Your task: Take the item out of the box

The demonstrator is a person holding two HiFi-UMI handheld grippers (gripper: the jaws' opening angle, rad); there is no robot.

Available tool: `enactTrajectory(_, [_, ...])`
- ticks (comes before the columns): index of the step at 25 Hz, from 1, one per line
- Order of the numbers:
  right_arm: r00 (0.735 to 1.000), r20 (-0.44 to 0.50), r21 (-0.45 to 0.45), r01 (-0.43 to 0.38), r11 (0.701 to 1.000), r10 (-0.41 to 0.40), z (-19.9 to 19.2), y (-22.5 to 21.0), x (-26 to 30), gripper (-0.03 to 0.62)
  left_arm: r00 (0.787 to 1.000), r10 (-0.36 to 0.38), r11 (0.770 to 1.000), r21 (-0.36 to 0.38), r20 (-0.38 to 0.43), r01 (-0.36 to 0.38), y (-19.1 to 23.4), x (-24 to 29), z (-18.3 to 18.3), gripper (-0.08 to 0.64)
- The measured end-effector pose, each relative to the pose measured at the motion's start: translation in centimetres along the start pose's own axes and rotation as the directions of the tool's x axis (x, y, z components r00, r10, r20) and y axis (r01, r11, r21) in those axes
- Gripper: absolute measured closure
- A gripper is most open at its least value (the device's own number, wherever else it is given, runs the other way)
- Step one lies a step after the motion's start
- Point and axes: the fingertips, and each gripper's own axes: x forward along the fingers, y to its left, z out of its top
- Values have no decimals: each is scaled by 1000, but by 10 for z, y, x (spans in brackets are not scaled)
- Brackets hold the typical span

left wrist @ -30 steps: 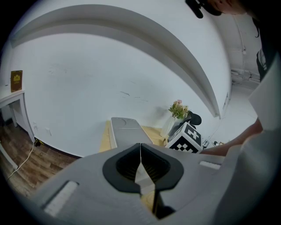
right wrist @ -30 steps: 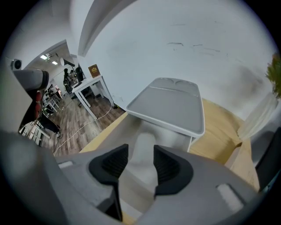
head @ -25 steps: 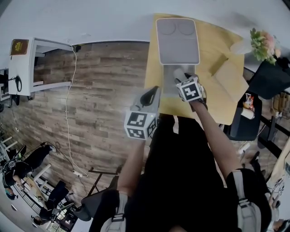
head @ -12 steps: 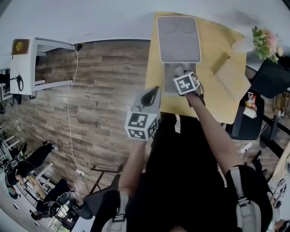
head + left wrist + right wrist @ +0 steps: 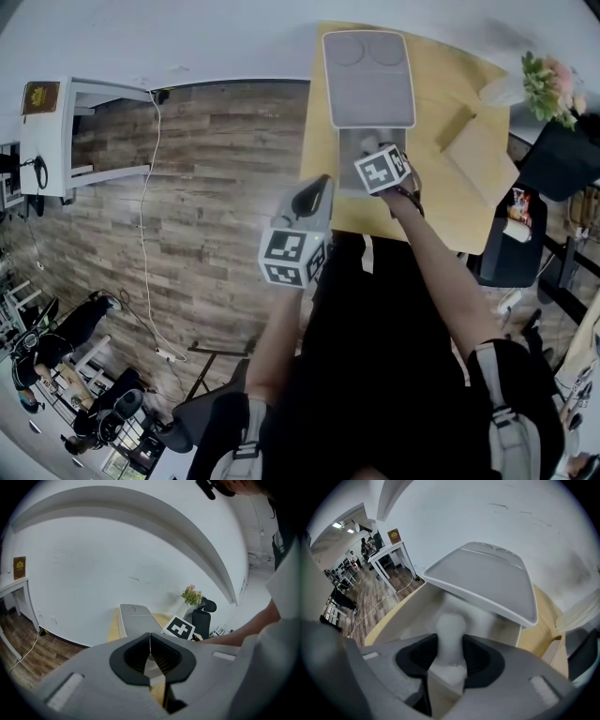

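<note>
Grasping step: the right tongs (image 5: 449,660) are closing on the white item (image 5: 450,627), pads at its sides, inside the open box (image 5: 412,609) at upper centre of the desk (image 5: 441,202). The left tongs (image 5: 150,654) are closed and empty. Next, probably: firm pinch, then lift clear of the lid (image 5: 483,581).

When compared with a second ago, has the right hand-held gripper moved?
Yes: right hand-held gripper went forward into the box, toward its lid, jaws closing on the item.

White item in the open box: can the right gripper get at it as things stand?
Very likely yes: the lid is swung up clear, and the white item stands between the closing jaws of the right gripper, with nothing else between them.
</note>
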Motion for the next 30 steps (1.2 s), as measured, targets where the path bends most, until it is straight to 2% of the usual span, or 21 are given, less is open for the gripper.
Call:
enactTrajectory(10, [999, -13, 16, -35, 999, 36, -2, 4, -4, 428, 1000, -2, 1000, 10, 12, 2, 0, -7, 6, 548])
enactTrajectory(15, [999, 27, 24, -35, 999, 34, 2, 3, -14, 430, 1000, -7, 1000, 18, 16, 6, -2, -11, 6, 548])
enactTrajectory(20, [999, 14, 77, -42, 996, 41, -4, 6, -30, 430, 999, -26, 999, 40, 20, 25, -6, -17, 11, 548])
enactTrajectory(24, [996, 84, 55, -40, 998, 35, 10, 5, -46, 430, 999, -40, 998, 58, 28, 38, -11, -18, 16, 548])
enactTrajectory(30, [993, 100, 124, -67, 990, 55, 6, 9, -61, 430, 997, -63, 994, 93, 32, 60, -17, -18, 28, 548])
